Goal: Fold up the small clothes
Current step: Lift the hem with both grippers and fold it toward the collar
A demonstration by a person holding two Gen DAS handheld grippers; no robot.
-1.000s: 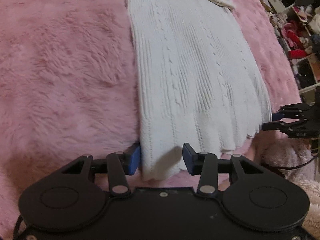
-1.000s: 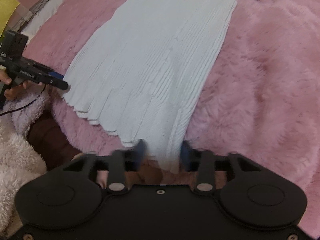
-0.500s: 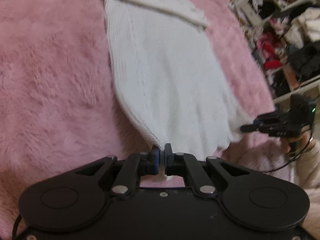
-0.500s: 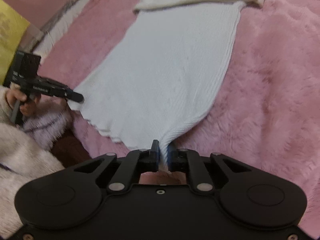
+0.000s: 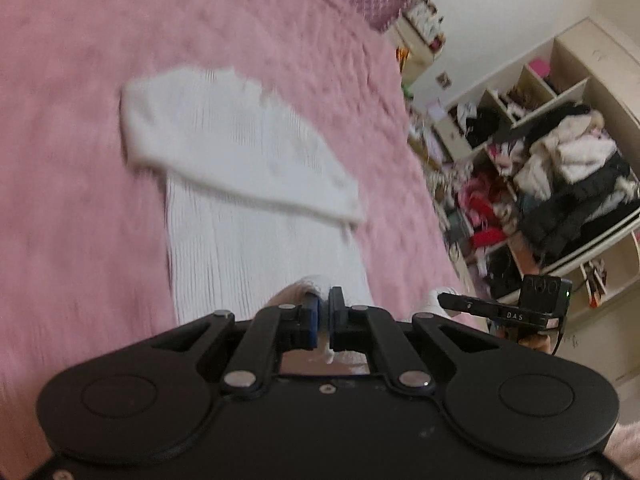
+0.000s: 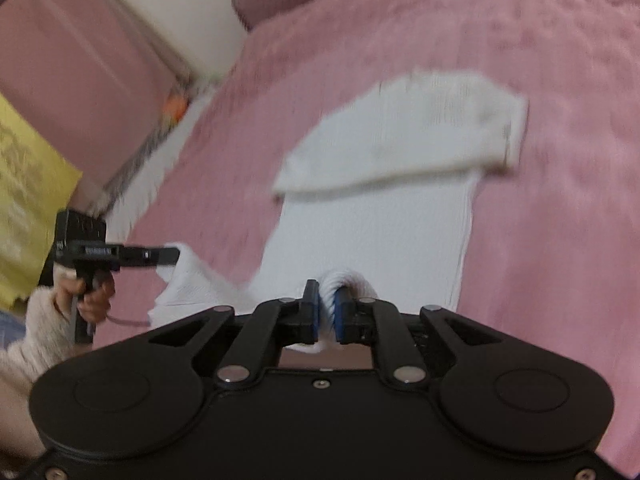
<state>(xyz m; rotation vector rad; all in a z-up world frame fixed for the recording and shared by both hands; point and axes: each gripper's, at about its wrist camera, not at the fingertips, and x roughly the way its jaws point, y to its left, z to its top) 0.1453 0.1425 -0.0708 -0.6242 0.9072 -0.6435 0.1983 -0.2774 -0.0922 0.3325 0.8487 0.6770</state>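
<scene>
A white knit sweater (image 5: 240, 184) lies on a pink fluffy blanket (image 5: 64, 120), its sleeves folded across the top. My left gripper (image 5: 324, 312) is shut on one corner of the sweater's bottom hem and holds it above the blanket. My right gripper (image 6: 327, 312) is shut on the other hem corner of the sweater (image 6: 384, 208), with the knit bunched between its pads. Each gripper shows in the other's view: the right one (image 5: 452, 302) beside the left, the left one (image 6: 168, 256) with hem hanging from it.
The pink blanket (image 6: 560, 160) spreads on all sides of the sweater. An open shelf unit (image 5: 560, 152) stuffed with clothes stands to the right of the bed. A pink headboard (image 6: 80, 72) and a yellow cloth (image 6: 28, 184) are on the left.
Both grippers have closed on the hem corners and lifted them, carrying the hem up and forward over the sweater. The views now look further up the bed.
</scene>
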